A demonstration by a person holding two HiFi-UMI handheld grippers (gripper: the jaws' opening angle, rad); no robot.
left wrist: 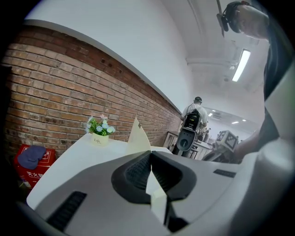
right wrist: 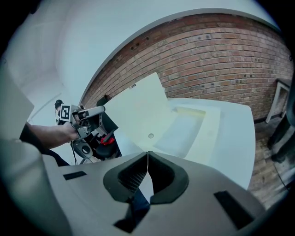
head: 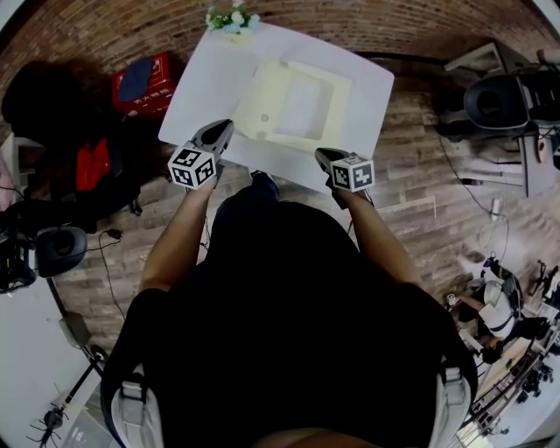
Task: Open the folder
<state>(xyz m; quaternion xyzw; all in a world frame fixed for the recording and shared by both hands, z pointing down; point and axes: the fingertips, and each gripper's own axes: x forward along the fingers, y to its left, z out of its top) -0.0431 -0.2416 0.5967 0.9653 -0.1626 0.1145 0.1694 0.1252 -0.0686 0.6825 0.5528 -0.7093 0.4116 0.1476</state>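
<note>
Looking down in the head view, a cream folder (head: 302,109) lies opened on a white table (head: 210,79), a small pot of flowers (head: 232,19) at the far edge and a red box (head: 149,83) on the floor to the left. The left gripper (head: 226,127) reaches to the folder's near left corner, and the right gripper (head: 320,154) to its near right corner. In the left gripper view, the jaws are pressed together with a cream strip of the cover (left wrist: 154,186) pinched between them. More of that cover rises as a pale triangle just past the tips, in front of a brick wall (left wrist: 55,87). In the right gripper view, the jaws are likewise closed. The lifted cover (right wrist: 136,110), with a small round snap (right wrist: 150,136), slopes up and away to the left, and its lower edge runs into the line between the pads, seemingly clamped there. The folder's tray-like base lies flat on the table behind it.
</note>
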